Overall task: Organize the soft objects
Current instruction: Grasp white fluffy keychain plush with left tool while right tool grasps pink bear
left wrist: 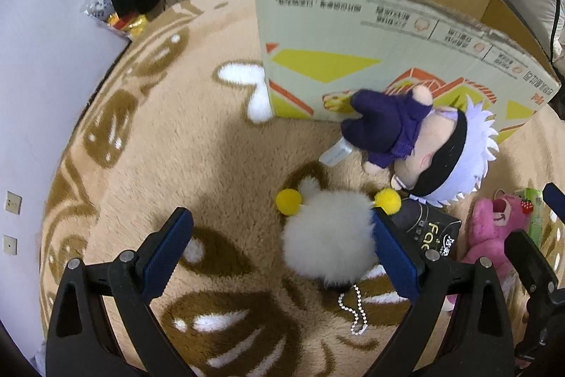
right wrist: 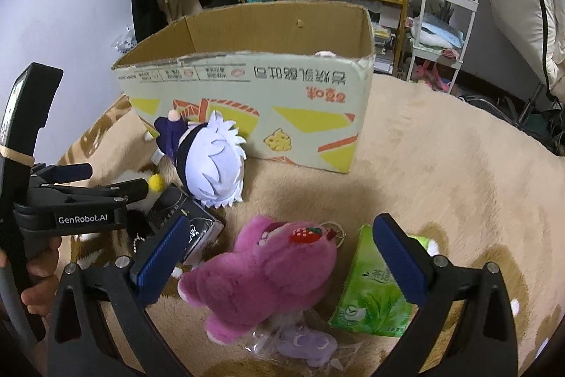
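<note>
My left gripper [left wrist: 282,235] is open above a white fluffy keychain toy [left wrist: 328,235] with two yellow pompoms; the toy lies on the rug against the right finger [left wrist: 395,257]. A white-haired doll in purple clothes [left wrist: 420,143] lies beside the open cardboard box [left wrist: 353,34]. My right gripper [right wrist: 282,253] is open over a pink plush bear [right wrist: 268,267] with a strawberry patch. In the right wrist view the doll [right wrist: 212,161] lies in front of the box [right wrist: 247,94], and the left gripper [right wrist: 106,186] shows at the left edge.
A black carton [left wrist: 427,228] sits between the fluffy toy and the bear. A green tissue pack [right wrist: 374,288] lies under my right finger. A small purple plush in a clear bag [right wrist: 307,345] lies near the frame's bottom. Shelves, hanging clothes and a white cart stand behind the rug.
</note>
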`<control>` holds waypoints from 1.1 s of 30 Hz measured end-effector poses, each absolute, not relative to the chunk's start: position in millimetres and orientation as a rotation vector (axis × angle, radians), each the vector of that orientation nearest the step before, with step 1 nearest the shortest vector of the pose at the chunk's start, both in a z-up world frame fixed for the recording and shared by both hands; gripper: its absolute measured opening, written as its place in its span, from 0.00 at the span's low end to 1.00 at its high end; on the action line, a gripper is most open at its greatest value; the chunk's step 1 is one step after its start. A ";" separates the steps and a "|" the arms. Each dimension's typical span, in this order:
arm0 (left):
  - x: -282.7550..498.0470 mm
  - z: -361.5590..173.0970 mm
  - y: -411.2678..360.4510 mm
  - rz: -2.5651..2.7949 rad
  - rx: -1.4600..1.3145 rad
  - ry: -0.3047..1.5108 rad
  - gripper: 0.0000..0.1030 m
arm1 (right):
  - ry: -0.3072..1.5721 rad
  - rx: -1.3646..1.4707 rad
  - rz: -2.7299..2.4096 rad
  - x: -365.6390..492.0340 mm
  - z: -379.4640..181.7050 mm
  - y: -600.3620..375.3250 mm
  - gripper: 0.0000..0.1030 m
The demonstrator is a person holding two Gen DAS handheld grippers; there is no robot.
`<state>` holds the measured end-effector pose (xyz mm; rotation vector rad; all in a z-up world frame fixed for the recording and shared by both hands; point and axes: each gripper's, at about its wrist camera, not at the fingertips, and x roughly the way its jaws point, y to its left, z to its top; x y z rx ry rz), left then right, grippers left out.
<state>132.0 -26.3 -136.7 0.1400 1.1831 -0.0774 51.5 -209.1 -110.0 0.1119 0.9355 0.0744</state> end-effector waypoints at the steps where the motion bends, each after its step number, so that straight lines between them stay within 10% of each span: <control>1: 132.6 -139.0 -26.1 -0.077 0.141 1.192 0.94 | 0.941 0.110 0.074 51.8 -111.7 -207.8 1.00; 22: 138.8 -175.8 -38.4 -0.111 0.224 1.277 1.00 | 1.008 0.092 0.104 55.9 -131.7 -200.2 1.00; 33: 139.4 -178.4 -43.0 -0.110 0.228 1.270 1.00 | 1.043 0.132 0.114 57.2 -137.7 -207.5 0.78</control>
